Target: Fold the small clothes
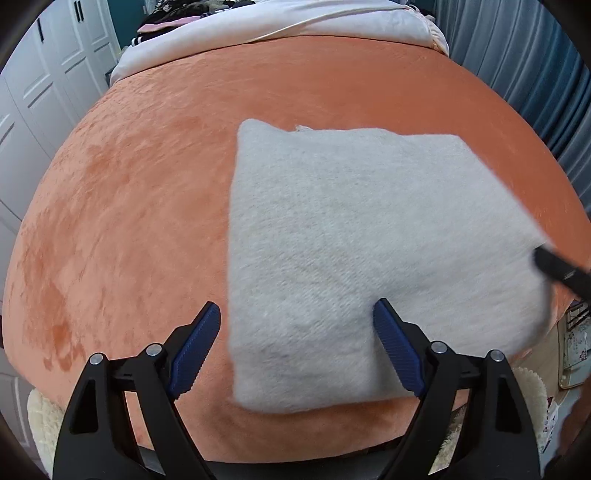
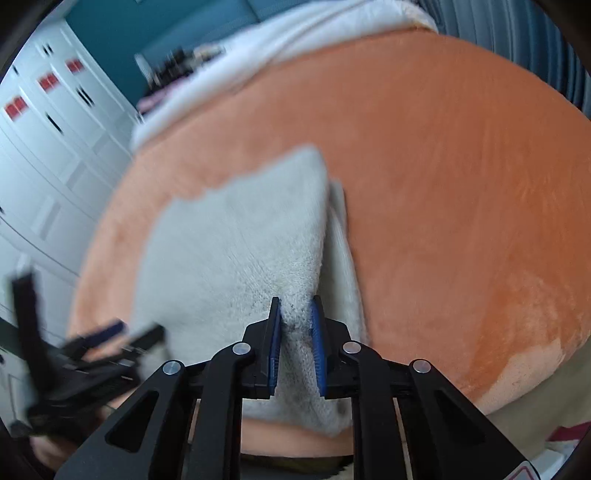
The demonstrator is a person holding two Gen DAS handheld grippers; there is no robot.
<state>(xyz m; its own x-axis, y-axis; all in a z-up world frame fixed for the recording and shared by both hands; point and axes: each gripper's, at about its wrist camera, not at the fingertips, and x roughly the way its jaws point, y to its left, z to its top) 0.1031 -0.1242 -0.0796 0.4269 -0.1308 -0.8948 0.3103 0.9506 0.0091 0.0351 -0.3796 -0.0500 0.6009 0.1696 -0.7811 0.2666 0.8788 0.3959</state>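
A pale grey fuzzy knit garment [image 1: 351, 236] lies folded on the orange bed cover [image 1: 147, 184]. My left gripper [image 1: 297, 314] is open above the garment's near left corner, one finger over the cover, one over the cloth. My right gripper [image 2: 295, 306] is shut on the garment's [image 2: 236, 258] right edge, bunching a fold between its blue pads [image 2: 317, 332]. The right gripper's black tip [image 1: 561, 269] shows at the garment's right edge in the left wrist view. The left gripper [image 2: 110, 339] shows blurred at lower left in the right wrist view.
A white duvet [image 1: 295, 26] is piled at the far end of the bed. White wardrobe doors [image 1: 44, 74] stand to the left and blue-grey curtains [image 1: 535, 74] to the right. A cream fleece [image 1: 40, 413] hangs at the near edge.
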